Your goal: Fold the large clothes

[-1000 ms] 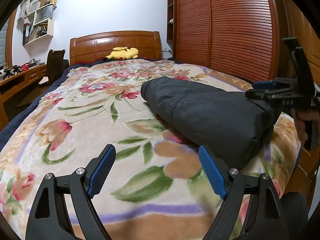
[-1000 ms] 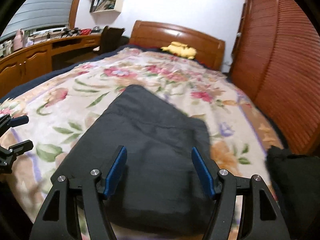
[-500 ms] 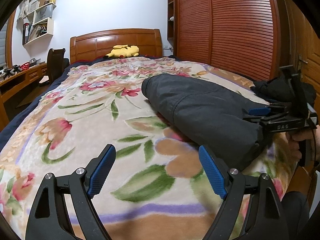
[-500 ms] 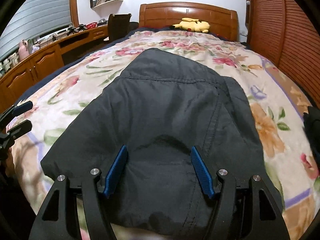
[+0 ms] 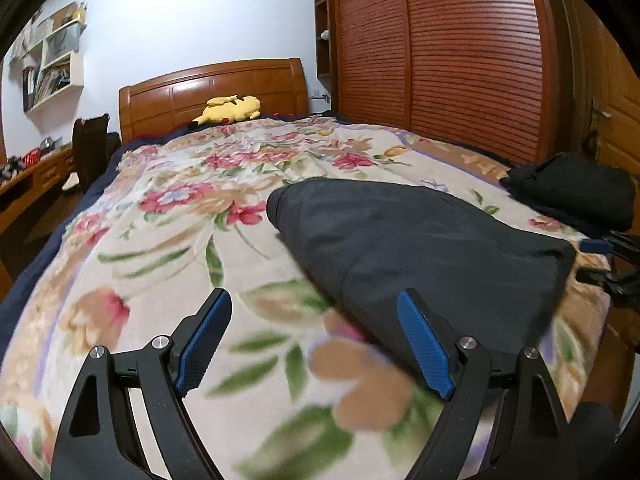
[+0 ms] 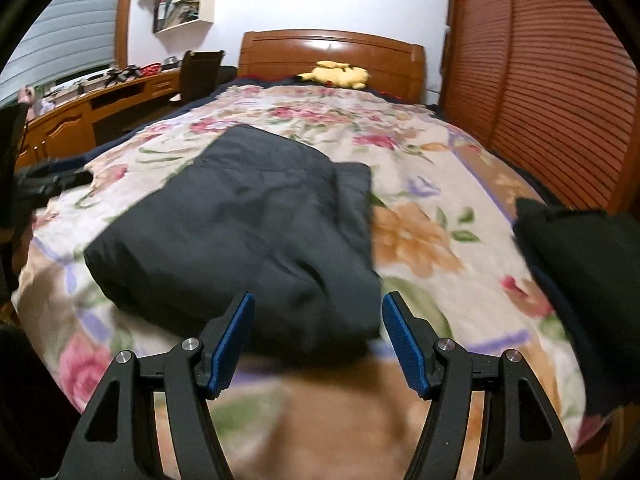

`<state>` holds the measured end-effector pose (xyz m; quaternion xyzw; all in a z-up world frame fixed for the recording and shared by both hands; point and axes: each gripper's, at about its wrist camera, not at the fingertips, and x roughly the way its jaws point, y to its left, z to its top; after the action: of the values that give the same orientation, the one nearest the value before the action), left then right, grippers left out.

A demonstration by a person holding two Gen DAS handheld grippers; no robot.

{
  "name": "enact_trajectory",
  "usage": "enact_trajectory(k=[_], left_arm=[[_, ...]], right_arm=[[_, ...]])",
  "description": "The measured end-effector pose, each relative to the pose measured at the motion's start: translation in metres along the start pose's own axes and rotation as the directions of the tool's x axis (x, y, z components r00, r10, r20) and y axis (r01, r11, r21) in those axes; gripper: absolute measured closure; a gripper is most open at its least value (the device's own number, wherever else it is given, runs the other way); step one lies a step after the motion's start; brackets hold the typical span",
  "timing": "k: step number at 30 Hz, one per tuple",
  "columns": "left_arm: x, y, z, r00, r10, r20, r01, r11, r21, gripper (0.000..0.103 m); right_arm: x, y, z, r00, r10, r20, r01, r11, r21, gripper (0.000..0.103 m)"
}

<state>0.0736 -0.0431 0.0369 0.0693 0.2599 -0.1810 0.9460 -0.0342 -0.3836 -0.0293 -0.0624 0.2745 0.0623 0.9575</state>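
Left wrist: our left gripper (image 5: 314,336) hangs spread and empty over the floral fleece blanket (image 5: 168,240), the folded dark grey padded garment (image 5: 420,240) just beside its right finger | Right wrist: our right gripper (image 6: 318,338) gapes empty at the garment's (image 6: 240,216) near edge; we reckon it soft, bulky, slippery, so pinch a thick folded corner.

home bedroom | bed (image 5: 132,248), headboard (image 5: 212,92), louvred wardrobe (image 5: 440,60), desk (image 6: 80,120)

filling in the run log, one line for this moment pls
stage: dark folded garment lying on floral blanket | left tongs: open, empty | right tongs: open, empty | black bundle: beside
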Motion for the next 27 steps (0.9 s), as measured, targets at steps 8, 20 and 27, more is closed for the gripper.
enact_trajectory(k=[8, 20, 27], left_arm=[[0.062, 0.005, 0.029, 0.999, -0.014, -0.052, 0.014, 1.0, 0.001, 0.018], [0.136, 0.017, 0.058, 0.993, 0.008, -0.121, -0.011, 1.0, -0.022, 0.018], [0.181, 0.026, 0.073, 0.985, 0.039, -0.165, -0.044, 0.999, -0.027, 0.018]], right_arm=[[0.016, -0.004, -0.01, 1.0, -0.01, -0.029, 0.011, 0.999, 0.047, 0.035], [0.06, -0.005, -0.012, 0.998, 0.063, -0.03, -0.059, 0.992, 0.114, 0.035], [0.071, -0.005, -0.016, 0.997, 0.069, -0.028, -0.065, 0.99, 0.123, 0.035]])
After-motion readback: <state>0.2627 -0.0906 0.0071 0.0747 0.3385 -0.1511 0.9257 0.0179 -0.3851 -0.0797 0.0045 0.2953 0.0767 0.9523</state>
